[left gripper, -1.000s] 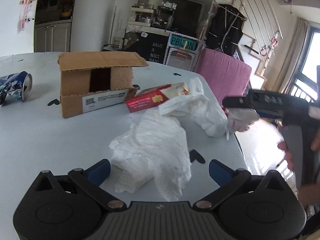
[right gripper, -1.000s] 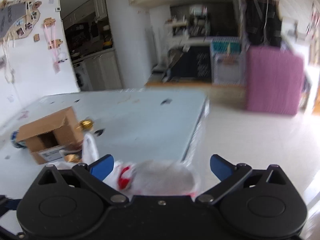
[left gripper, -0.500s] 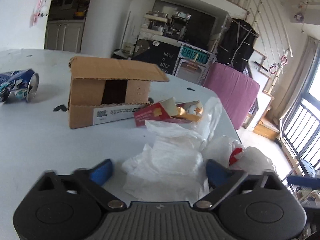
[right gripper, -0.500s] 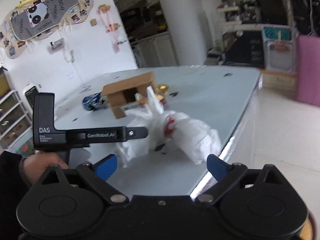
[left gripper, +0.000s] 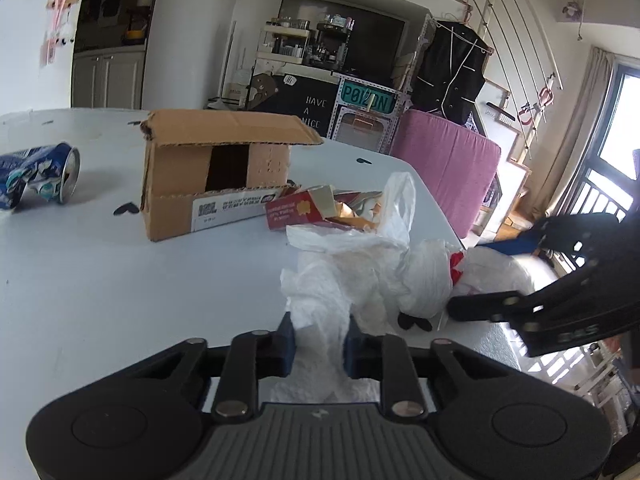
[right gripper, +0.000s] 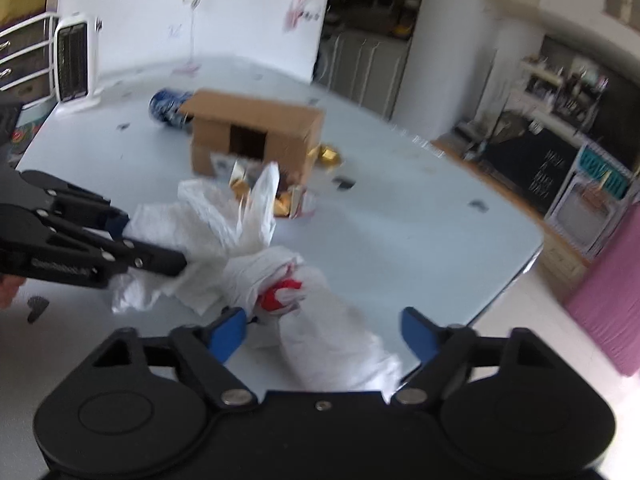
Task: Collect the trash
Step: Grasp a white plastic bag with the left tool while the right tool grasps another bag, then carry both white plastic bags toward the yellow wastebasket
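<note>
My left gripper (left gripper: 319, 340) is shut on a crumpled white tissue (left gripper: 320, 308) on the white table (left gripper: 120, 288). A white plastic bag (left gripper: 424, 276) with a red mark lies just right of it. In the right wrist view my right gripper (right gripper: 326, 330) is open around the end of that bag (right gripper: 320, 320) at the table's edge. The left gripper (right gripper: 120, 252) shows there too, closed on the tissue (right gripper: 168, 256). A red snack box (left gripper: 296, 210) with gold wrappers, a cardboard box (left gripper: 212, 172) and a crushed blue can (left gripper: 36, 176) lie further back.
The table edge (right gripper: 516, 276) drops to the floor on the right. A pink padded object (left gripper: 444, 168) stands beyond the table. A white heater (right gripper: 74, 64) stands at the far left end. Small black marks dot the tabletop.
My left gripper has closed on the tissue, having been open around it. My right gripper has swung around and come up to the plastic bag at the table's edge.
</note>
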`<action>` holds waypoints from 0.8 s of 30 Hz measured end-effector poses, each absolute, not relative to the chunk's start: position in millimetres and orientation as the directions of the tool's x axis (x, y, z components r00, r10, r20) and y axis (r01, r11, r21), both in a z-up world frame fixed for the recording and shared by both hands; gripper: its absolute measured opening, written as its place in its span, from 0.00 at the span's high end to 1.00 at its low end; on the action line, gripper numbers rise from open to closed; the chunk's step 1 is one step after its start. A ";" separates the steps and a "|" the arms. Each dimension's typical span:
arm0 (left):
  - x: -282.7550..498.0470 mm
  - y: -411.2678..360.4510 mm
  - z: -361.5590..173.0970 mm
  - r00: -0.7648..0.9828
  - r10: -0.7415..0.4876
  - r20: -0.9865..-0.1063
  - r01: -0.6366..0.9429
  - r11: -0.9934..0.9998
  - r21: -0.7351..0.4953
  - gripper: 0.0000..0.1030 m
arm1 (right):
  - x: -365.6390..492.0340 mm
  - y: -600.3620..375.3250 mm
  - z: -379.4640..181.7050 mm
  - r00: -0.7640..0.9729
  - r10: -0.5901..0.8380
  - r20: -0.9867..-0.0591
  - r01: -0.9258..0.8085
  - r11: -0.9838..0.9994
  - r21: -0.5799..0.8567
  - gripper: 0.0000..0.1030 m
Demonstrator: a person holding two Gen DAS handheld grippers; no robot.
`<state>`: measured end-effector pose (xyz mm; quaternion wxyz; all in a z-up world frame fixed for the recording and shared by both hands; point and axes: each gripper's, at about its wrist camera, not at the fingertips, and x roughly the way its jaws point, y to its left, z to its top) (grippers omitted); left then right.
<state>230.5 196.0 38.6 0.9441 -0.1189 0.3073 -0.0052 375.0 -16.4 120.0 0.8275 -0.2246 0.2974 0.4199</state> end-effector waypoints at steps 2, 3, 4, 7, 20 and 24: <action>225.3 199.2 38.7 0.808 -0.093 -0.582 -0.069 0.966 -0.249 0.82 | 372.4 -14.5 113.8 0.440 0.548 -0.711 -0.829 0.553 -0.086 0.46; 221.9 200.4 38.7 0.807 -0.096 -0.583 -0.072 0.964 -0.257 0.82 | 368.7 -16.2 111.6 0.430 0.550 -0.716 -0.824 0.563 -0.062 0.48; 218.3 201.5 38.6 0.806 -0.096 -0.584 -0.076 0.962 -0.263 0.83 | 364.2 -18.7 109.6 0.419 0.554 -0.719 -0.817 0.575 -0.033 0.51; 206.0 198.1 38.1 0.807 -0.085 -0.584 -0.091 0.960 -0.265 0.84 | 343.1 -28.9 104.9 0.418 0.577 -0.702 -0.790 0.612 0.033 0.53; 155.5 185.8 54.5 0.822 -0.030 -0.569 -0.157 0.948 -0.277 0.89 | 259.2 -46.0 118.0 0.537 0.515 -0.668 -0.573 0.804 0.159 0.64; 140.2 182.3 65.7 0.835 -0.017 -0.550 -0.165 0.946 -0.279 0.89 | 241.8 -54.6 125.3 0.566 0.503 -0.653 -0.507 0.837 0.206 0.64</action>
